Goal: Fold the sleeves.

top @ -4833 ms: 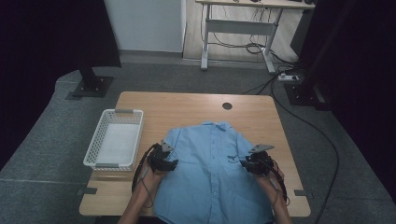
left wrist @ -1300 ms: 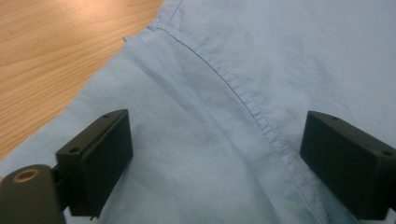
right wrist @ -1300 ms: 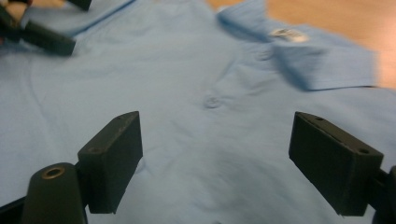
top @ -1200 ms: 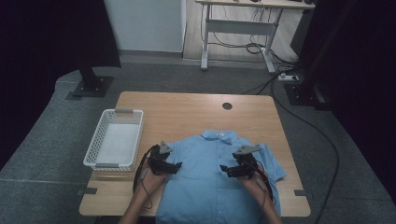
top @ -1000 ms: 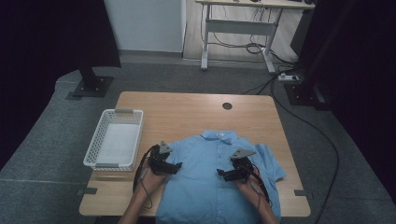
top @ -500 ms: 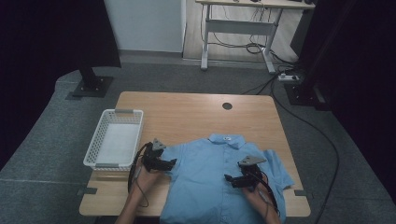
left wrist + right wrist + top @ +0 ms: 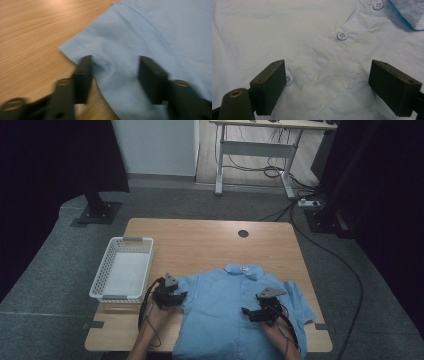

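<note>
While I work at the wooden table [image 7: 210, 245], the white mesh basket [image 7: 122, 270] sits at the far left of it, near the left edge; I see nothing lying inside it, just its pale floor and perforated walls. It stands apart from the shirt, with bare wood between them.

Just right of the basket, my left gripper [image 7: 176, 298] rests at the near left part of the light blue shirt [image 7: 225, 305], at its sleeve. In the left gripper view, my left gripper [image 7: 113, 72] has a fold of the sleeve edge bunched between its two black jaws. The jaws have just been closing and now stand at a middling gap; the left one touches the cloth where the hem meets the wood, while the blur keeps me from telling whether both pads press on it.

The shirt lies flat, front up, on the near middle of the table, collar pointing to the far side, its lower part hanging over the near edge.

Further right, my right gripper [image 7: 247, 312] lies on the shirt's front near the right sleeve. In the right gripper view, my right gripper [image 7: 327, 85] stands wide apart over the button placket, with a white button [image 7: 342, 35] farther ahead; nothing is gripped between those jaws.
</note>
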